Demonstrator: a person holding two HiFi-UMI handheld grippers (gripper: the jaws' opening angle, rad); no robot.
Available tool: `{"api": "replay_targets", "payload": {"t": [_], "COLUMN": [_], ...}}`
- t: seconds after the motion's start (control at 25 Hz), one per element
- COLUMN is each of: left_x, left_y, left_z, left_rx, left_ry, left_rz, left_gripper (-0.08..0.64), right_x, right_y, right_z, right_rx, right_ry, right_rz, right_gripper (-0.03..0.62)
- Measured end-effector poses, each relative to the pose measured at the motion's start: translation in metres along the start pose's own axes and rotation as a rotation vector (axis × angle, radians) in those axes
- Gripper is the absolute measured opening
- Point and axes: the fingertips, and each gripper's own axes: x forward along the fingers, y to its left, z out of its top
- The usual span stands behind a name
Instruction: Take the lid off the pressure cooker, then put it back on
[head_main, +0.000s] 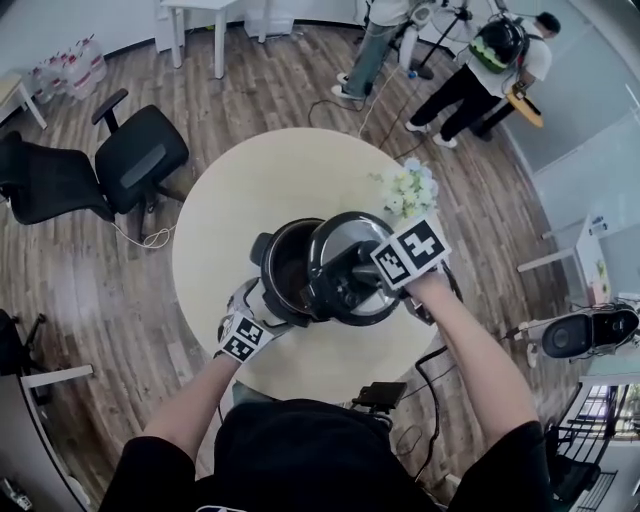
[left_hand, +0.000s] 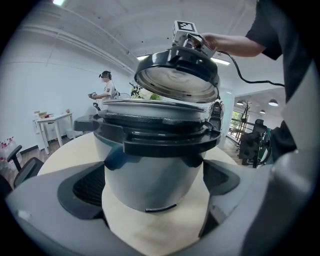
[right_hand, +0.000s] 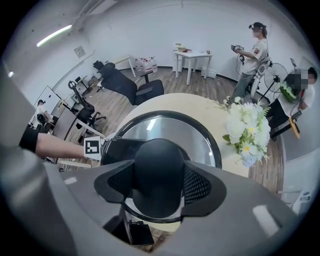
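Right tongs (right_hand: 159, 184) clenched on knob (right_hand: 159, 167) of lid (head_main: 335, 240). Lid off, tilted just above pot (left_hand: 150, 170). Left tongs (left_hand: 154, 192) squeeze pot sides. First half done; lid must go back on.

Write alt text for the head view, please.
The right gripper holds the lid by its knob, tilted above the open pressure cooker on a round table. The left gripper sits at the cooker's near-left side; flowers stand beside.
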Motion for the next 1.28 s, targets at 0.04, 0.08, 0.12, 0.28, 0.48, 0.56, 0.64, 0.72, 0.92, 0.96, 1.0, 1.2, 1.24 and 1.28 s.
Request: {"api": "replay_targets", "payload": {"t": [0.04, 0.08, 0.12, 0.28, 0.48, 0.56, 0.64, 0.72, 0.92, 0.96, 1.0, 1.2, 1.24, 1.28], "left_x": [0.0, 0.0, 0.001, 0.002, 0.002, 0.001, 0.001, 0.002, 0.001, 0.001, 0.001, 0.002, 0.002, 0.002], "left_y": [0.0, 0.0, 0.001, 0.0, -0.001, 0.0, 0.001, 0.001, 0.002, 0.003, 0.004, 0.003, 0.003, 0.003], "left_z": [-0.002, -0.002, -0.001, 0.001, 0.002, 0.001, 0.001, 0.001, -0.001, -0.001, -0.001, -0.001, -0.001, -0.001], "left_rx": [-0.001, 0.0, 0.0, 0.002, 0.0, -0.001, -0.002, -0.004, -0.005, -0.005, -0.005, -0.006, -0.006, -0.006], "left_ry": [0.001, 0.002, 0.002, -0.007, -0.011, -0.012, -0.016, -0.018, -0.024, -0.025, -0.026, -0.027, -0.028, -0.028], "left_rz": [0.0, -0.001, -0.003, -0.007, -0.01, -0.012, -0.011, -0.011, -0.014, -0.013, -0.013, -0.017, -0.017, -0.015], "left_gripper": [0.589, 0.589, 0.589, 0.589, 0.589, 0.589, 0.589, 0.589, 0.589, 0.589, 0.589, 0.589, 0.589, 0.589], "right_x": [0.004, 0.009, 0.014, 0.042, 0.069, 0.076, 0.082, 0.086, 0.091, 0.092, 0.092, 0.101, 0.101, 0.102], "right_y": [0.003, 0.007, 0.009, 0.019, 0.031, 0.038, 0.042, 0.042, 0.041, 0.042, 0.043, 0.044, 0.044, 0.044], "right_z": [0.008, 0.016, 0.023, 0.045, 0.054, 0.058, 0.06, 0.059, 0.058, 0.058, 0.059, 0.05, 0.051, 0.051], "right_rx": [-0.001, -0.002, -0.003, -0.013, -0.003, -0.013, -0.029, -0.044, -0.063, -0.066, -0.072, -0.137, -0.14, -0.142], "right_ry": [0.006, 0.013, 0.02, 0.062, 0.113, 0.13, 0.144, 0.161, 0.186, 0.191, 0.197, 0.251, 0.255, 0.258], "right_rz": [0.001, 0.001, 0.001, -0.001, 0.028, 0.036, 0.036, 0.023, -0.001, -0.004, -0.009, -0.054, -0.057, -0.058], "right_gripper": [0.29, 0.29, 0.29, 0.29, 0.289, 0.29, 0.289, 0.29, 0.29, 0.29, 0.29, 0.29, 0.29, 0.29]}}
